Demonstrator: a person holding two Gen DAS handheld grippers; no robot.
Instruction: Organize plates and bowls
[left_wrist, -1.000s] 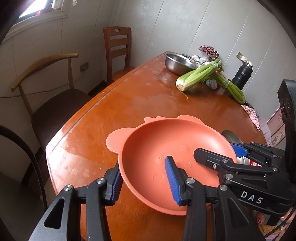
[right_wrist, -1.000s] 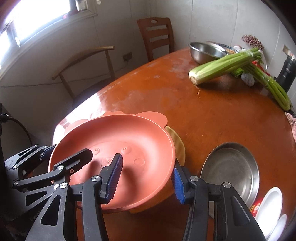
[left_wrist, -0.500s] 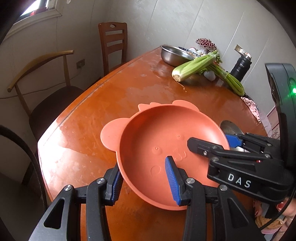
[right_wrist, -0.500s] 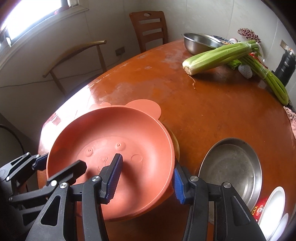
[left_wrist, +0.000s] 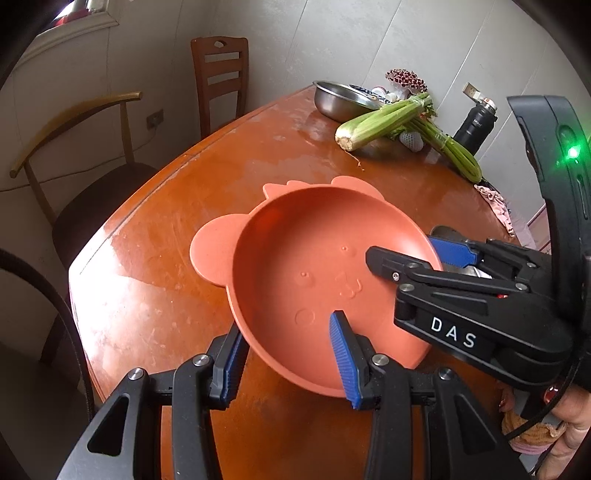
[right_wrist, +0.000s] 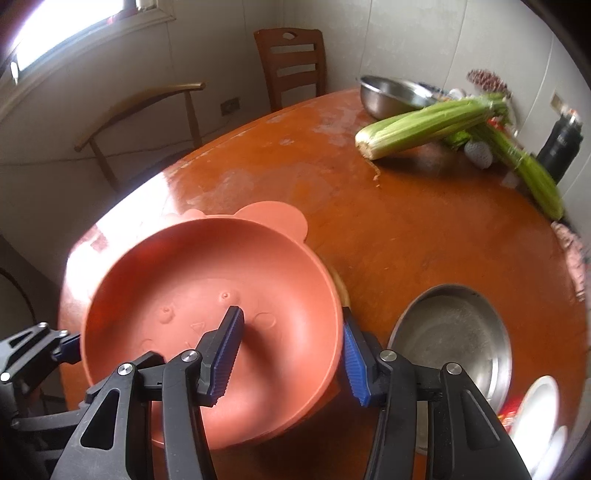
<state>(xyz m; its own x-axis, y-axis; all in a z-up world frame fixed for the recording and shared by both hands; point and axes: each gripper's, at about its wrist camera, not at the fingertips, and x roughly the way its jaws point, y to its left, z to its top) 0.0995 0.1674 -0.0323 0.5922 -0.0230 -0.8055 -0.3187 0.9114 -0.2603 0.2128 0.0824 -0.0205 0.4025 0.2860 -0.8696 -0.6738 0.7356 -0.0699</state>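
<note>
Tabletop (left_wrist: 229, 184), orange-brown and glossy, lies beyond and beneath both pairs of fingers.

Bear-eared bowl (left_wrist: 314, 266), terracotta, is the piece we carry. We judge it raised off the table. Our left gripper (left_wrist: 288, 354) pinches its near-left rim, one pad inside, one outside. Our right gripper (right_wrist: 291, 350) pinches the opposite rim the same way.

Steel pan (right_wrist: 454, 332), shallow, sits just right of the right fingers. White dishes (right_wrist: 535, 406) lie beyond it at the edge.

Steel mixing bowl (left_wrist: 343, 99), celery (left_wrist: 384, 118) and dark flask (left_wrist: 476, 125) stand far ahead of the fingers.

Step in hand, as we judge: carrying the bowl to a stacking spot. Next move calls for level lowering, then both grips easing off together.
</note>
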